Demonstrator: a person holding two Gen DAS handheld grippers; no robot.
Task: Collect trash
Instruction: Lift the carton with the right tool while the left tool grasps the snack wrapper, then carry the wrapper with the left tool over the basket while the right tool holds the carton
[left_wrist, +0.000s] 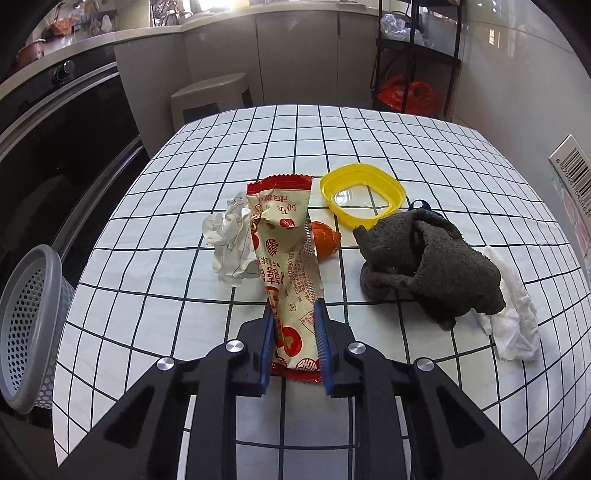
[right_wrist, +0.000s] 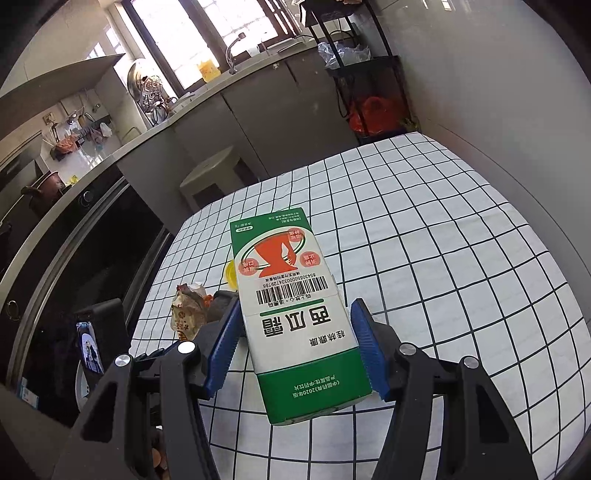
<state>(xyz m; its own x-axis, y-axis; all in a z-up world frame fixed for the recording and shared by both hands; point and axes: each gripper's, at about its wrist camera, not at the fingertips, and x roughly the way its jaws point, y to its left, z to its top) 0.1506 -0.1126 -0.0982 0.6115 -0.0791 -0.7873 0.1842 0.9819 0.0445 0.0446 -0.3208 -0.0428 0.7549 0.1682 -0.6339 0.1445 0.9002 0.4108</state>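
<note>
A cream and red snack wrapper (left_wrist: 280, 236) lies lengthwise on the checked tablecloth (left_wrist: 166, 332), and my left gripper (left_wrist: 295, 312) is shut on its near end, blue pads pressing both sides. Beside it are a crumpled white paper (left_wrist: 231, 243), a small orange wrapper (left_wrist: 325, 240), a yellow plastic ring lid (left_wrist: 362, 192), a dark grey cloth (left_wrist: 432, 262) and a white tissue (left_wrist: 513, 321). My right gripper (right_wrist: 295, 306) is shut on a green and white carton box (right_wrist: 291, 280), held above the table; its barcoded end shows at the left wrist view's right edge (left_wrist: 572, 177).
A grey mesh basket (left_wrist: 29, 332) stands off the table's left edge, below it. A beige stool (left_wrist: 210, 96) sits beyond the far edge, and a black rack with a red bag (left_wrist: 406, 96) stands at the back right. Dark oven fronts line the left.
</note>
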